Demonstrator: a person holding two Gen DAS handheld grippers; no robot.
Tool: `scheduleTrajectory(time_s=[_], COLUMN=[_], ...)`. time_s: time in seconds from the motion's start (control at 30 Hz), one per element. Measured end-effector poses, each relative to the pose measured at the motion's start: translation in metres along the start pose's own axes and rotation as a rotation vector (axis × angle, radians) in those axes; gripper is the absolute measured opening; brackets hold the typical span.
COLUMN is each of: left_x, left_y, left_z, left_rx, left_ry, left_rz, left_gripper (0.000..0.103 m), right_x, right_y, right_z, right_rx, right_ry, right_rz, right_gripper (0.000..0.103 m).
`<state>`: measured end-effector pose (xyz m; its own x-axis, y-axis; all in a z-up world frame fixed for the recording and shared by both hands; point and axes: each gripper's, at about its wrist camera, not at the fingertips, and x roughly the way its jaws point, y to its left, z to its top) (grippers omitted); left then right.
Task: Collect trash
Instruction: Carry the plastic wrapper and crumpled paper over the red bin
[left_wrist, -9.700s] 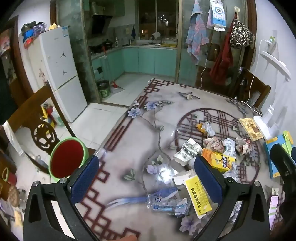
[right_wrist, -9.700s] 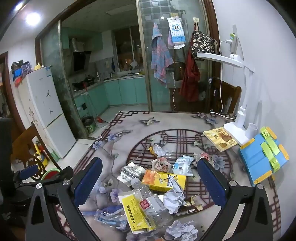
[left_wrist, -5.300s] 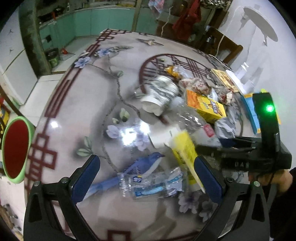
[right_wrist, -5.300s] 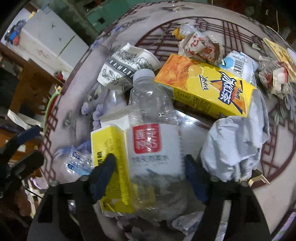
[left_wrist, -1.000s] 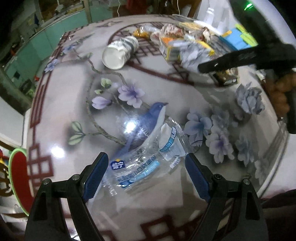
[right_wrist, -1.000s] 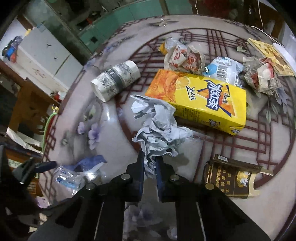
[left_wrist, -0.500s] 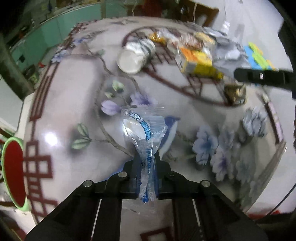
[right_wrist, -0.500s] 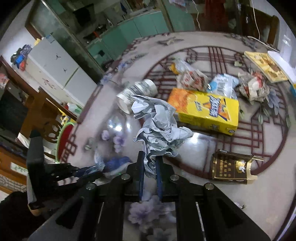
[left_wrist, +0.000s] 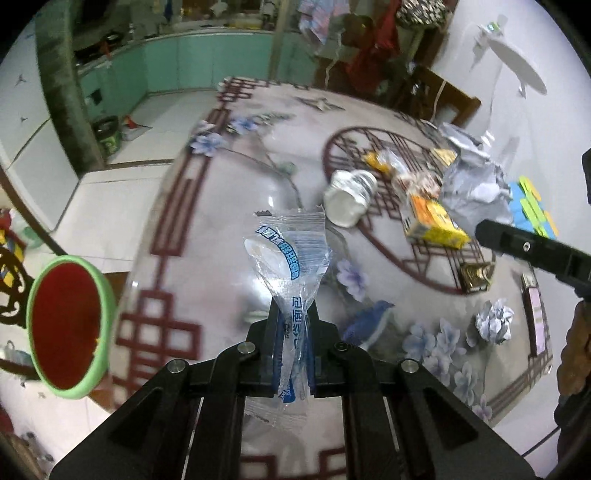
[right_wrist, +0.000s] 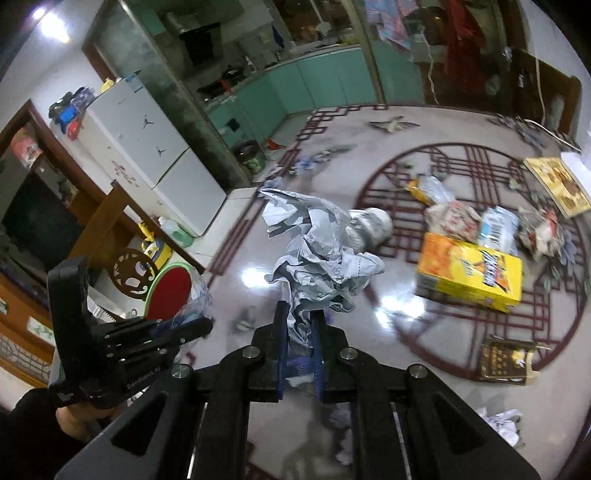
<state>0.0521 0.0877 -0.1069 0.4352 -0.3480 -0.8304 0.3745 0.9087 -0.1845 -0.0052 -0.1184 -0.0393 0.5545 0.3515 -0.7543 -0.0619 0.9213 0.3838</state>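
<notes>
The left gripper (left_wrist: 293, 347), low in the centre of its view, is clamped on the crumpled clear plastic wrapper with blue print (left_wrist: 291, 266), pinched at its narrow waist so the loose top fans out above the pads. The right gripper (right_wrist: 300, 332) likewise is closed tight on the crumpled grey-white paper wad (right_wrist: 319, 251), clear of the patterned glass table (right_wrist: 424, 177). The green-rimmed red bin (left_wrist: 68, 323), at the left edge, is probably their destination, while the yellow-orange carton (right_wrist: 469, 277) and other litter remain at right.
</notes>
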Motion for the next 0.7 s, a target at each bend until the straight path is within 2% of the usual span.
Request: scheduleTrajectory(time_s=[0.33,0.7], left_x=[-0.02,-0.038], left_y=[0.046,0.117], left_z=[0.003,-0.006], left_rx=[-0.042,-0.138], left_ry=[-0.041,-0.065], left_rz=[0.019,0.084], left_gripper=[0.009,0.009], right_x=[0.021,0.056], right_y=[0.052,0.117], right_z=[0.008,0.019], right_rx=[-0.041,-0.113], right_ry=[0.014,0.042], right_rz=[0.014,0.064], right_gripper=[0.009,0.009])
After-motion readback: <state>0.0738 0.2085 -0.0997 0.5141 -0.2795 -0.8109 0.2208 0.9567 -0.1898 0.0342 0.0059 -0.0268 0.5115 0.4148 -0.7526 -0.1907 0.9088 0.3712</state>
